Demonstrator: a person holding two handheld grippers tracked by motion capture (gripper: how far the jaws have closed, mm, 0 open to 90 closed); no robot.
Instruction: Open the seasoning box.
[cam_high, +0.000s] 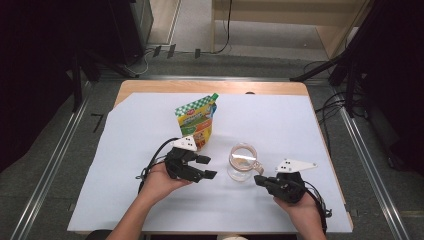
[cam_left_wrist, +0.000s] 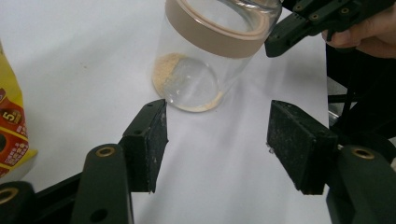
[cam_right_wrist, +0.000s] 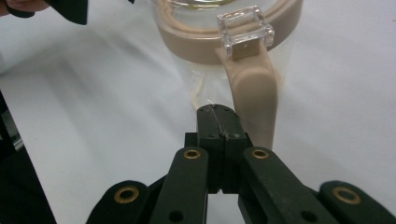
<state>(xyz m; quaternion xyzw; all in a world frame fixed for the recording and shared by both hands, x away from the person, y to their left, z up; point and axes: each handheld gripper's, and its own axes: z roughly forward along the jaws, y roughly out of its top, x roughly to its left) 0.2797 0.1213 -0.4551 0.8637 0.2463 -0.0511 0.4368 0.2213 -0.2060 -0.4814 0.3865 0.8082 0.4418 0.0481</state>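
Note:
A clear glass jar (cam_high: 242, 162) with a beige collar stands open-topped on the white sheet; a little tan powder (cam_left_wrist: 167, 66) lies in its bottom. A beige strap (cam_right_wrist: 254, 93) with a clear clasp (cam_right_wrist: 245, 25) hangs down its near side. My left gripper (cam_high: 210, 167) is open just left of the jar (cam_left_wrist: 201, 60), with only bare sheet between its pads (cam_left_wrist: 217, 140). My right gripper (cam_high: 259, 181) is shut on nothing, and its tips (cam_right_wrist: 218, 114) sit close in front of the jar (cam_right_wrist: 210, 42), beside the strap. A green and yellow pouch (cam_high: 197, 122) stands behind the left gripper.
The white sheet (cam_high: 150, 150) covers most of a wooden table (cam_high: 210, 86). The pouch's edge (cam_left_wrist: 9, 135) lies left of my left jaws. The right gripper's tip (cam_left_wrist: 275, 44) reaches the jar's rim from the upper right. Floor rails and cables run around the table.

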